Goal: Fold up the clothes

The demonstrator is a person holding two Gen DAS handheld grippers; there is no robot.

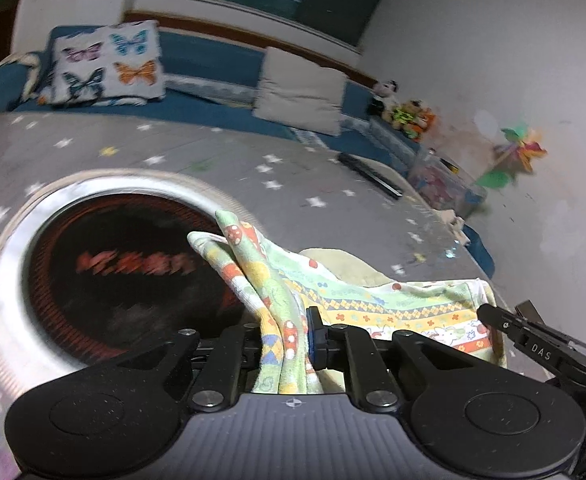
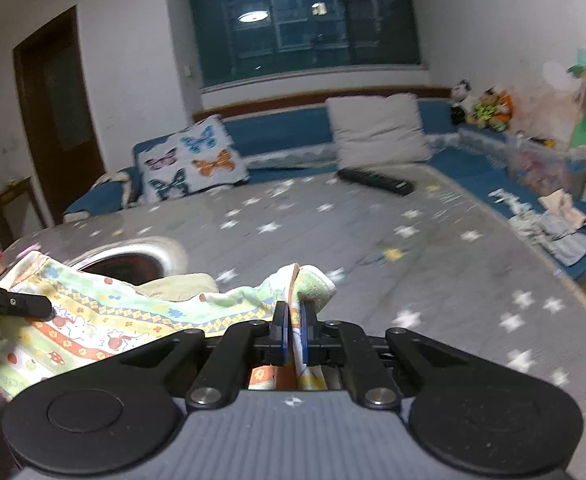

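Over the star-print bench (image 2: pixel 433 264), I have both claws, left (image 1: pixel 283 334) and right (image 2: pixel 294 330), clamped on the patterned cloth (image 2: pixel 105 320), lifted at its corners; next, I judge, bring the edges together.

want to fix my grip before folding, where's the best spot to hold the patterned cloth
Hold the patterned cloth at its top-edge corners, coming from the near side, as now: the left claw pinches a bunched corner and the right claw the other. The edge hangs between them, so the rest can likely drape flat.

Open mat (image 2: pixel 373 248) ahead; basin (image 1: pixel 93 208) left.
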